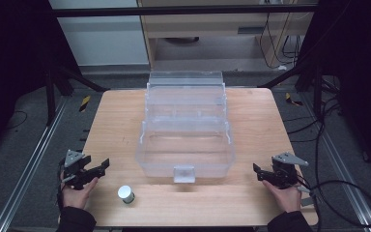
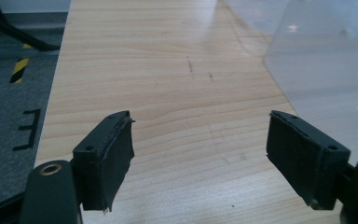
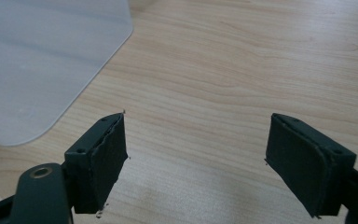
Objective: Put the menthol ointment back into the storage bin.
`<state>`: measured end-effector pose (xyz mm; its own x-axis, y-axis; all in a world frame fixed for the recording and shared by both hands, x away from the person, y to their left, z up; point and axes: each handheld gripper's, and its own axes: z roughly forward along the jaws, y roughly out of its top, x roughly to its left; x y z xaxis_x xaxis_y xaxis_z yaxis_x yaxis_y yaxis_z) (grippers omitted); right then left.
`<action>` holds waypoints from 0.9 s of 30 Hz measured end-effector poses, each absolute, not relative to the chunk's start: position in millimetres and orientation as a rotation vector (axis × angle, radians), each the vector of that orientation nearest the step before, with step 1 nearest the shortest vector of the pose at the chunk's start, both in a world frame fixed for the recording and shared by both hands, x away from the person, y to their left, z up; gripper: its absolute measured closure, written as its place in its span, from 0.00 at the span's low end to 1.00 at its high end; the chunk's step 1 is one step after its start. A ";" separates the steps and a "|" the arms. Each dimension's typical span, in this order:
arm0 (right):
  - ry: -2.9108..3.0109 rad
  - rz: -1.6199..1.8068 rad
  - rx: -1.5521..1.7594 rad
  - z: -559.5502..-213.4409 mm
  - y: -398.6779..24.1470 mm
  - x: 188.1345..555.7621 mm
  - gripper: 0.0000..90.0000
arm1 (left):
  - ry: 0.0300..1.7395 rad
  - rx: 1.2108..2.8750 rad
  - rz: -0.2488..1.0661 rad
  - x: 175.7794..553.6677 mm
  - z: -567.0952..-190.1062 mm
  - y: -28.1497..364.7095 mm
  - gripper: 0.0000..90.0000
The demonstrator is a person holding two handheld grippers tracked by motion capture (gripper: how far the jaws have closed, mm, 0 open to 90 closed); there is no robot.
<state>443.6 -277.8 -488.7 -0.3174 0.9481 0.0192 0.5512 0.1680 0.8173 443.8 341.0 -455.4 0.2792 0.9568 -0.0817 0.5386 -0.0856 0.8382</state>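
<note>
Holding both tools low at the near corners of the desk (image 1: 125,111), you are keeping them well clear of everything, which reads as a ready stance before any reach begins. Your left gripper (image 1: 102,166) is sitting by the near left edge with its jaws spread wide and nothing between them; the left gripper view is showing bare wood between its pads (image 2: 116,158). Your right gripper (image 1: 257,170) is mirroring it at the near right, jaws likewise apart and empty, with only wood grain past its pads (image 3: 107,158).

The small cylinder with the pale top (image 1: 125,194) is standing upright near the front edge, just to the inner side of your left gripper and apart from it, so that hand is probably the one best placed to take it. The clear tiered box (image 1: 185,150) is sitting in the middle of the desk, stepped open toward the back with its trays exposed and its front latch facing you, which is likely leaving it ready to receive something. Its corner is edging into both gripper views, well apart from the jaws.
</note>
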 end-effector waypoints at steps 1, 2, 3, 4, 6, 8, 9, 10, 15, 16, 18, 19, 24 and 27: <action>1.944 1.018 1.405 -489.7 -277.9 443.4 0.22 | 1.350 1.752 0.659 443.1 -453.0 341.6 0.25; 1.944 1.018 1.405 -489.7 -277.9 443.4 0.22 | 1.350 1.752 0.659 443.1 -453.0 341.6 0.25; 1.950 1.017 1.407 -490.0 -277.9 443.3 0.22 | 1.340 1.761 0.650 442.4 -449.8 342.5 0.25; 1.945 1.018 1.413 -490.4 -278.2 443.0 0.22 | 1.321 1.757 0.636 441.5 -444.1 344.1 0.26; 1.934 1.012 1.424 -489.9 -278.3 442.0 0.22 | 1.295 1.756 0.637 440.2 -438.5 344.9 0.28; 1.927 1.014 1.433 -489.3 -278.2 440.7 0.22 | 1.252 1.797 0.626 438.2 -431.0 345.5 0.28; 1.927 1.014 1.433 -489.3 -278.2 440.7 0.22 | 1.252 1.797 0.626 438.2 -431.0 345.5 0.28; 1.921 0.991 1.426 -489.1 -277.6 440.1 0.22 | 1.235 1.820 0.633 436.8 -428.0 345.6 0.28; 1.926 0.991 1.428 -489.2 -276.4 440.4 0.22 | 1.156 1.933 0.614 432.4 -415.0 347.1 0.29; 1.933 0.976 1.423 -490.0 -276.4 441.1 0.22 | 1.103 1.983 0.613 431.1 -409.9 346.2 0.28; 1.934 0.974 1.423 -490.1 -276.5 441.4 0.22 | 1.078 1.998 0.609 430.6 -407.9 345.1 0.28; 1.931 0.977 1.422 -490.2 -276.9 441.6 0.21 | 1.030 2.029 0.589 430.5 -403.7 343.4 0.28; 1.939 0.971 1.425 -491.3 -277.3 441.5 0.21 | 0.959 2.103 0.582 432.0 -396.6 336.5 0.27; 1.938 0.969 1.421 -491.4 -277.2 441.4 0.21 | 0.914 2.157 0.564 433.4 -390.9 330.0 0.27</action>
